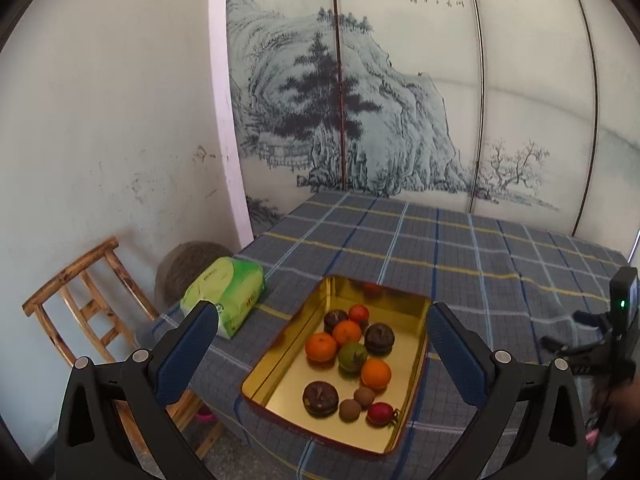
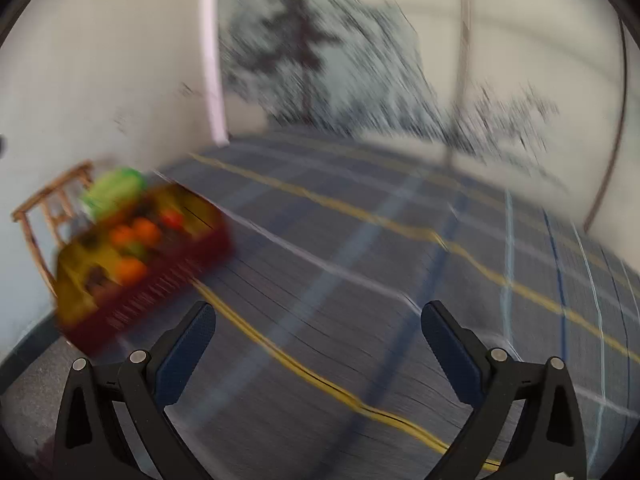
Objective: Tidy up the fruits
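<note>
A painted landscape screen [image 1: 360, 100] is standing behind everything, with a white wall to its left. In front of it a plaid cloth [image 1: 460, 248] in grey-blue with yellow and white lines is covering the counter where I am working. A wooden chair [image 1: 80, 300] is sitting off the counter's left side, against the wall, and a green and white soft package [image 1: 228, 292] is lying at the counter's left edge, near the chair.

A gold-lined tin tray [image 1: 276, 364] with a dark red outside is resting on the cloth near the front left corner. The fruits are all lying inside it: three oranges, the nearest one [image 1: 376, 373] touching a green fruit [image 1: 352, 356]; three dark brown round fruits, one [image 1: 320, 398] lying toward the tray's front; two small brown ones [image 1: 349, 410] side by side; a small red one [image 1: 380, 413] beside them; and another red one [image 1: 359, 313] toward the back.

My left hand-held gripper [image 1: 320, 312] is hovering over the tray with its jaws spread wide, holding nothing. My right hand-held gripper [image 2: 318, 316] is also standing wide apart and empty, above bare cloth, well to the right of the tray [image 2: 168, 280]. The right wrist view is heavily blurred, so I am making out only orange and red blobs in the tray there.
</note>
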